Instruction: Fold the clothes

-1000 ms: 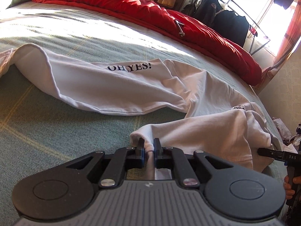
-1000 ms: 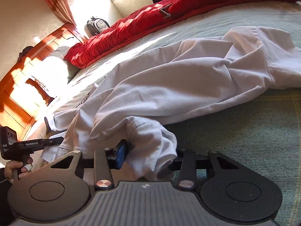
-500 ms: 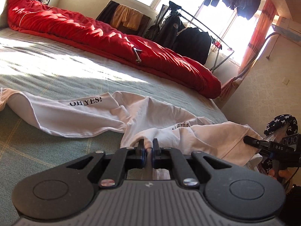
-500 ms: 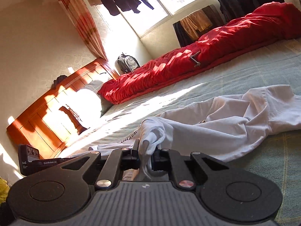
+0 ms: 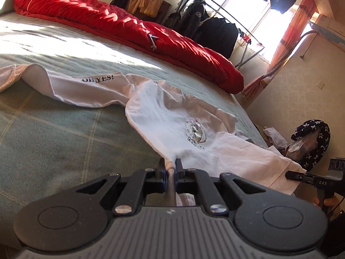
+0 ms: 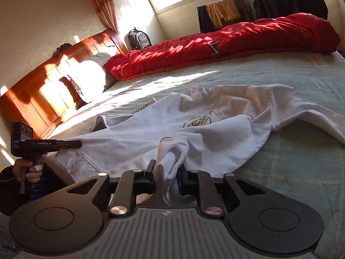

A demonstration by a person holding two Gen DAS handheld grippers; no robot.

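Observation:
A white T-shirt (image 5: 172, 116) with a round printed logo is stretched over the green bed, its hem toward me. My left gripper (image 5: 170, 165) is shut on a pinch of its hem. In the right wrist view the same shirt (image 6: 215, 133) lies rumpled, and my right gripper (image 6: 167, 168) is shut on a bunched fold of its hem. A second white shirt (image 5: 90, 86) printed "OH,YES!" lies beneath and behind it. Each view shows the other gripper (image 5: 301, 177) (image 6: 64, 144) at the shirt's edge, held by a hand.
A red quilt (image 5: 133, 32) runs along the bed's far side. A wooden headboard (image 6: 43, 90) and a pillow stand at the left in the right wrist view. A rack of dark clothes (image 5: 215, 28) stands by the window. Bags (image 5: 310, 140) sit on the floor by the bed corner.
Both grippers have pulled the logo shirt back and apart, so it went from a crumpled heap to a spread sheet with the logo showing. Both cameras tilted up toward the window.

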